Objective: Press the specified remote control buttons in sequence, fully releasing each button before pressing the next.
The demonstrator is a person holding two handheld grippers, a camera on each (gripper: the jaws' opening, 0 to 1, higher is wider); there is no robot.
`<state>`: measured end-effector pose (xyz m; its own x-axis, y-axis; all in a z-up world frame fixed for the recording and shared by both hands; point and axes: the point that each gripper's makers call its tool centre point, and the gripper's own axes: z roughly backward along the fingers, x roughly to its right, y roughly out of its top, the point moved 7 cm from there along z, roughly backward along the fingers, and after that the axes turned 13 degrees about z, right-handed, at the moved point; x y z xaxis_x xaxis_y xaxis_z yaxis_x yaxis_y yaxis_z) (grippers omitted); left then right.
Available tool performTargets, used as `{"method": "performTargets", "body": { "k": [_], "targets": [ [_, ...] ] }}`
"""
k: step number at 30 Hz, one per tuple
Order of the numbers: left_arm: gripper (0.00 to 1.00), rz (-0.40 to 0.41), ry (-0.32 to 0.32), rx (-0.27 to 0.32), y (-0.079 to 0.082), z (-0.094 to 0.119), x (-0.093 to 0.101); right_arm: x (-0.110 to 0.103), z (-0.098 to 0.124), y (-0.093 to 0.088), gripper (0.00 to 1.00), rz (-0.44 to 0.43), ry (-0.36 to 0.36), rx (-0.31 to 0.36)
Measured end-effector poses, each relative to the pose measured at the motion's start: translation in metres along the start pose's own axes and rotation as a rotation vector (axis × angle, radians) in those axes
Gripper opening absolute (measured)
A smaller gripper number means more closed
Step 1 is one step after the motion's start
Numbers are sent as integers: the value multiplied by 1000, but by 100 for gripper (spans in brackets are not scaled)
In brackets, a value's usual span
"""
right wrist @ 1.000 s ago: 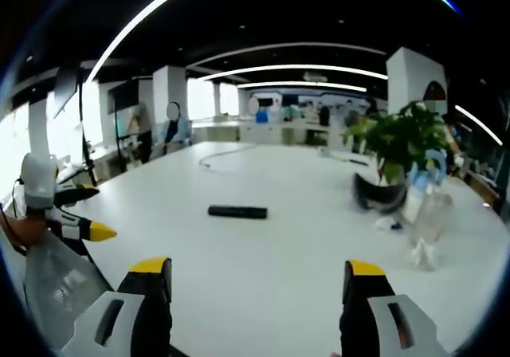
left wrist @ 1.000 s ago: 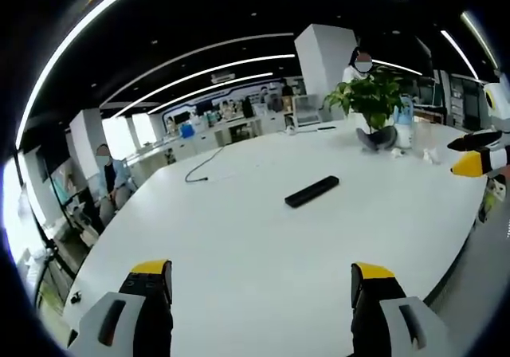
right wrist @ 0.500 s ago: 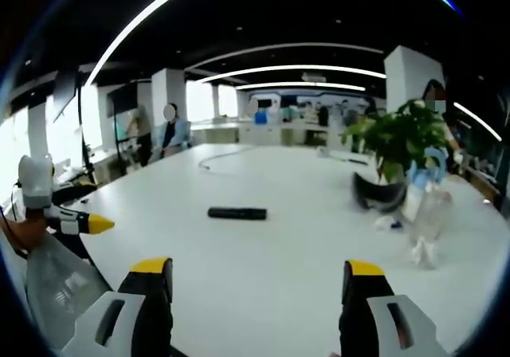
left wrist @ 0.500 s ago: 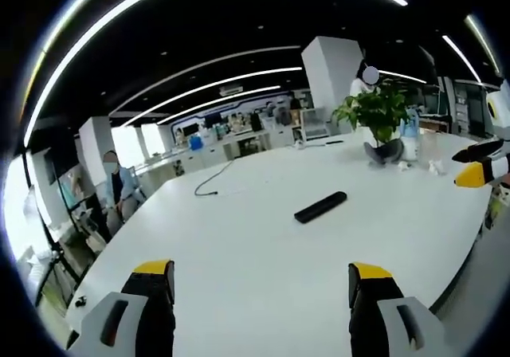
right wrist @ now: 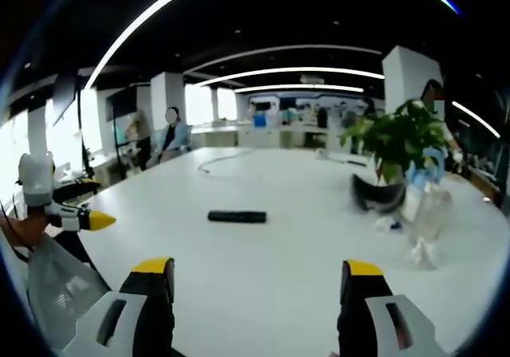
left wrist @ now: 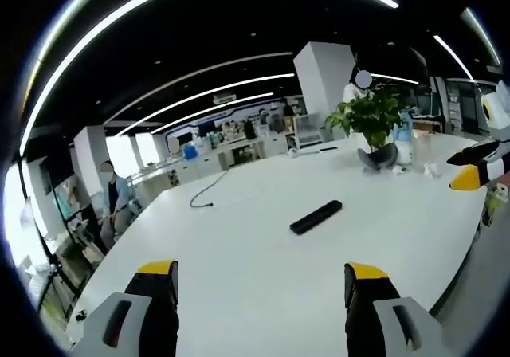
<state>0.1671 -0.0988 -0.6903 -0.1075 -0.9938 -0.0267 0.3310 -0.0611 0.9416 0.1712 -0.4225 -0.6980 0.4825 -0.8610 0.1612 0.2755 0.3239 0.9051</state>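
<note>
A black remote control (left wrist: 315, 217) lies flat on the large white table (left wrist: 239, 245), well ahead of my left gripper (left wrist: 262, 285). That gripper is open, its yellow-tipped jaws wide apart over the near table edge. In the right gripper view the same remote (right wrist: 237, 216) lies ahead and slightly left of my right gripper (right wrist: 252, 283), which is also open with nothing between its jaws. The right gripper (left wrist: 478, 166) enters the left gripper view at the far right. The left gripper (right wrist: 68, 213) shows at the left of the right gripper view.
A potted green plant (right wrist: 396, 154) stands at the right of the table, with a clear bottle (right wrist: 425, 213) and crumpled bits beside it. A thin cable (left wrist: 209, 191) lies at the far side. A seated person (right wrist: 171, 134) is beyond the table.
Both views shifted slightly with the hands. The remote has not moved and both grippers stay open.
</note>
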Motion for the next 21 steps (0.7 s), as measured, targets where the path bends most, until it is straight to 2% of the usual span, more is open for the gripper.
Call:
{"method": "performTargets", "body": {
  "k": [5,8,10,11,12,13,14,15,18,21],
  "targets": [
    [89,-36,-61,34,18,-11,4,-1,0,0,83,2,7,-2],
    [89,-30,-90,38,25,-18,3,-1,0,0,83,0,7,0],
    [89,-37,-116,22,30,-26,3,-1,0,0,83,1,7,-3],
    [90,-36,-162,-22,30,-31,5,-1,0,0,83,1,8,-3],
    [92,-31,-177,-40,30,-33,6,-1,0,0,83,3,8,-2],
    [93,12,-204,-116,26,-38,6,-1,0,0,83,3,8,-2],
    [92,18,-201,-120,28,-41,5,-1,-1,0,83,2,9,-4],
    [93,10,-195,-91,31,-44,3,-1,-1,-1,82,2,9,-4],
    [95,42,-219,-106,34,-55,3,-1,-1,-1,82,2,10,-6],
    [95,28,-234,-113,38,-64,3,-1,0,-1,82,2,9,-9]
  ]
}}
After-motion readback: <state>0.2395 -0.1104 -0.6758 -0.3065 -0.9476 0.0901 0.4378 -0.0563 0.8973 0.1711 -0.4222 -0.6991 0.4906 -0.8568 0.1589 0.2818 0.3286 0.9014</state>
